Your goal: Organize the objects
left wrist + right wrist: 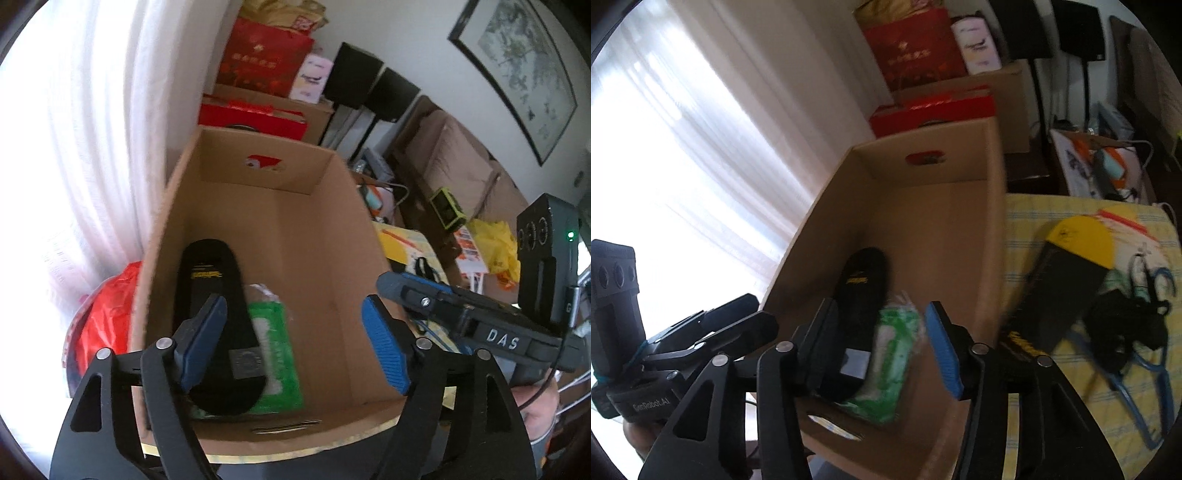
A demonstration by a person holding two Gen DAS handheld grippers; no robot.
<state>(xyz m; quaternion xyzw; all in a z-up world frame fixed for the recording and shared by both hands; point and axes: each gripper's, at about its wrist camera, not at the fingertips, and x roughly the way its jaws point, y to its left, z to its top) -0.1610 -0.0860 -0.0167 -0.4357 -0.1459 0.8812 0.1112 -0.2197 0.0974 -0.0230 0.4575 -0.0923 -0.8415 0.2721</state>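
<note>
An open cardboard box [332, 229] [827, 206] holds a black insole [218, 314] [864, 280] lying partly on a green wipes pack [277, 350] [894, 350]. My left gripper [295, 343] is open and empty above the box's near end. My right gripper [879, 347] is open and empty, also over the box; it shows in the left wrist view [424, 295] at the box's right wall. A second black and yellow insole [1067, 280], a black cable bundle [1126, 321] and a blue hanger [1115, 373] lie on the yellow checked cloth [1052, 406] right of the box.
White curtains [92, 147] hang left of the box. A red plastic bag [107, 314] sits at its left. Red gift boxes and bags [258, 74] are stacked behind it. A sofa [461, 166] with a green gadget [447, 208] and yellow bag [495, 243] stands at the right.
</note>
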